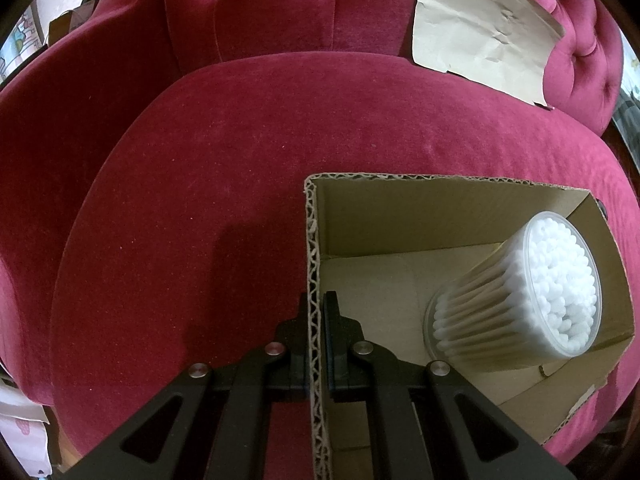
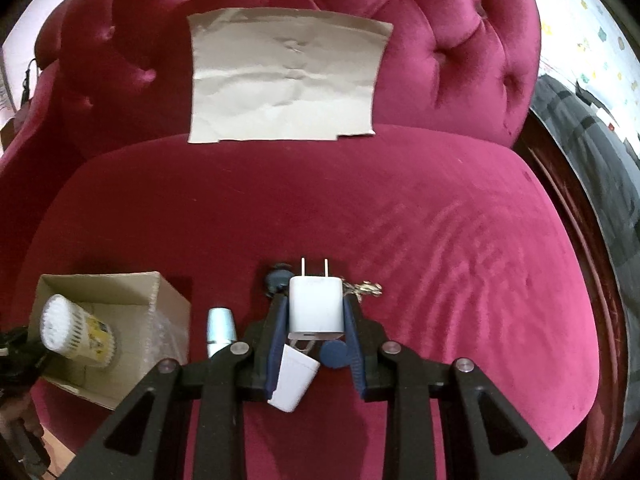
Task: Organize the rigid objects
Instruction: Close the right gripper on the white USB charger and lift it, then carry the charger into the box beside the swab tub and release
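Crimson velvet covers the armchair seat (image 1: 240, 160) on which we work. In the left wrist view, the left tongs (image 1: 314, 308) are clenched on the left wall of the cardboard box (image 1: 440, 200), one finger outside the corrugated edge and one inside. The box stands open at the near left of the seat. Inside it, a clear tub of cotton swabs (image 1: 520, 296) lies tilted, its open mouth facing up and to the right, leaning against the right wall of the box.

In the right wrist view, the right tongs (image 2: 316, 312) grasp a white plug adapter (image 2: 317, 308) between the blue finger pads (image 2: 280, 320), its two prongs pointing toward the far side. We hold it above the seat. Below the tongs, on the velvet, lie a white rectangular case (image 2: 294, 380), a round blue disc (image 2: 335, 354), a pale blue cylinder (image 2: 220, 330) just right of the box, a dark round item (image 2: 276, 278), partly hidden, and a small gold-coloured trinket (image 2: 368, 289). A creased sheet of brown paper (image 2: 288, 80) leans against the tufted backrest (image 2: 460, 40) at the far side.
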Tool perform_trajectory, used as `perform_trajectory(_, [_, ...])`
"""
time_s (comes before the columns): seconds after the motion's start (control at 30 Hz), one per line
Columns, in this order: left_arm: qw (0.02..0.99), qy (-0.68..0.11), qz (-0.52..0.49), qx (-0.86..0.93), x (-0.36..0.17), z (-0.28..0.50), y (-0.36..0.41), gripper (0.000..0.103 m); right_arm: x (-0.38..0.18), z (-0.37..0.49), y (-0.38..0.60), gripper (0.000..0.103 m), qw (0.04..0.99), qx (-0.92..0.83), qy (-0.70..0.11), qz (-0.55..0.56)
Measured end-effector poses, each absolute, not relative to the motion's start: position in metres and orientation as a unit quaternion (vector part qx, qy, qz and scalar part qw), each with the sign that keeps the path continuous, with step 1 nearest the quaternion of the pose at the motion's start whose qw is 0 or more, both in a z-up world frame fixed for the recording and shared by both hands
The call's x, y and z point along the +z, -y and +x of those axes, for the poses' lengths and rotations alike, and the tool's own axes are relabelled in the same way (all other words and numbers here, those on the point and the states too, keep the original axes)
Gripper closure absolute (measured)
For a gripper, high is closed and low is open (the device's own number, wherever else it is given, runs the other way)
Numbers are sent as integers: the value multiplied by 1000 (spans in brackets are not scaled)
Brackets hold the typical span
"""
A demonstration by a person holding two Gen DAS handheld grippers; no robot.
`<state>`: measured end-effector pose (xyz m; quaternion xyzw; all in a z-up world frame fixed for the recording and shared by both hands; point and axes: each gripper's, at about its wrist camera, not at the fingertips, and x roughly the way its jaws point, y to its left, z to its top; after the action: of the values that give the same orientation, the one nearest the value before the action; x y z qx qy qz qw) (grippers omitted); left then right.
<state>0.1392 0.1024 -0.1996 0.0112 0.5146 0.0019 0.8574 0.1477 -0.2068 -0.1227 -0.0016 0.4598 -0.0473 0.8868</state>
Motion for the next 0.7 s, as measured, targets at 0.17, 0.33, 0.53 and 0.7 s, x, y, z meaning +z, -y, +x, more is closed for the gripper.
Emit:
perform_trajectory(0.17, [857,-515,10,2,-200,139,-103,98,-117,148,188,74,890,-28,-456,-2])
perform_trajectory(0.33, [857,-515,9,2,-199,139,-103,98,-111,149,165,74,893,-7,-450,-5])
perform_trajectory(0.53, [857,-515,10,1,-199,139,-103,98,-109,149,143,74,894,12,-448,-12])
perform_trajectory(0.7, [857,-516,8,1,-199,139,-103,98,-110,148,126,73,894,31,-447,-17])
